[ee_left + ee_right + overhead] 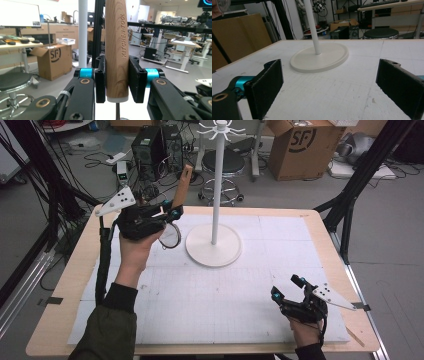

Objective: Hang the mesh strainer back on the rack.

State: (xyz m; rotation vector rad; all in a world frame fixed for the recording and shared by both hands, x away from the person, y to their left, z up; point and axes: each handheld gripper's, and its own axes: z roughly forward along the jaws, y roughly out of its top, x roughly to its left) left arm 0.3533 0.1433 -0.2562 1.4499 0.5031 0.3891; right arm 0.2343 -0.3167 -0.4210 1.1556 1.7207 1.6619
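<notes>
A: Item one, nearest the person: right gripper (284, 288), low over the white mat (225, 290) at the near right corner. Jaws wide apart, nothing between them; the right gripper view looks out past them to the stand base.

B: Item two?

A: Left gripper (170, 213), raised over the far left part of the table (65, 290). Jaws closed tight on the wooden handle (116, 50) of a kitchen utensil (176, 210). In the left gripper view the grip sits at the handle's lower end, just above the white collar and thin metal stem.

B: Orientation of the utensil?

A: Long axis steeply upright, tilted slightly. Handle end points up and away from the person; the working end, a wire ring (171, 236), hangs below the jaws just above the mat, near the stand's base. Lettering "KITCHEN TOOL" runs along the handle.

B: Item three, farther off?

A: White hanging stand (215, 190), round base (214, 246) on the mat, pole rising to a crown of hooks (220, 129). Beyond: stool, cardboard box (300, 145), floor clutter.

B: Handling note for the step?

A: Judged to be hanging the utensil on a hook. Whether the handle top has a loop cannot be told. Advise keeping the firm low grip, lifting with the handle end leading, approaching a hook from the side so the ring clears the pole, and releasing only once the weight rests on the hook. The free gripper could steady the base.
</notes>
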